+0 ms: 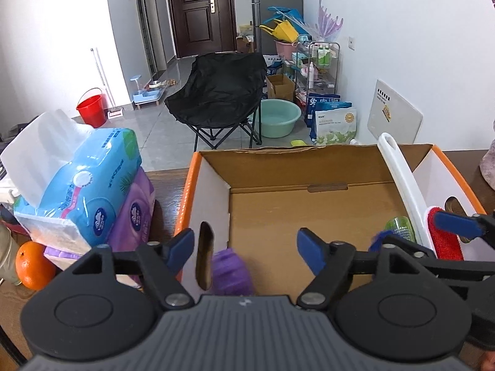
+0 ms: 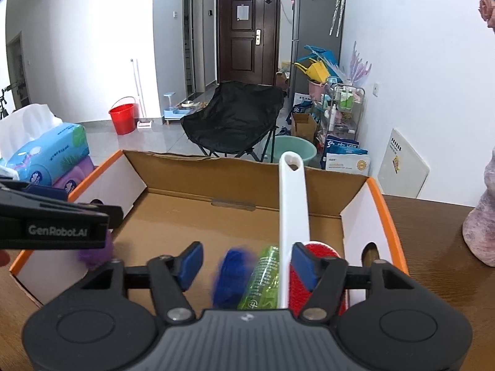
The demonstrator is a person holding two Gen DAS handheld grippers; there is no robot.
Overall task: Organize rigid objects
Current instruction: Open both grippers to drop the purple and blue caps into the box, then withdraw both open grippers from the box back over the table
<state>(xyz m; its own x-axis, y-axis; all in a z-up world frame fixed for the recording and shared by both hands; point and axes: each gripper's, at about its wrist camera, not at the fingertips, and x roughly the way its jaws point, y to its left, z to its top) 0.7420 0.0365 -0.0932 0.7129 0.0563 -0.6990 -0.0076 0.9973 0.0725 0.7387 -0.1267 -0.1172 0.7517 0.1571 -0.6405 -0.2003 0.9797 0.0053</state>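
An open cardboard box with orange rims (image 1: 309,216) (image 2: 191,216) stands on the wooden table. Inside lie a blurred purple object (image 1: 232,270) (image 2: 96,253), a blurred blue object (image 2: 230,275), a green clear bottle (image 1: 400,227) (image 2: 263,281) and a white-handled brush with a red head (image 1: 402,182) (image 2: 294,207). My left gripper (image 1: 246,252) is open and empty over the box's near left part, above the purple object. My right gripper (image 2: 247,266) is open over the near right part, above the blue object and bottle; it also shows in the left wrist view (image 1: 458,225).
Stacked tissue packs (image 1: 83,191) (image 2: 46,157) and an orange (image 1: 34,266) sit left of the box. A pinkish object (image 2: 482,216) stands on the table at right. Beyond the table are a black folding chair (image 1: 222,92), a green basin (image 1: 280,117) and a red bucket (image 1: 91,106).
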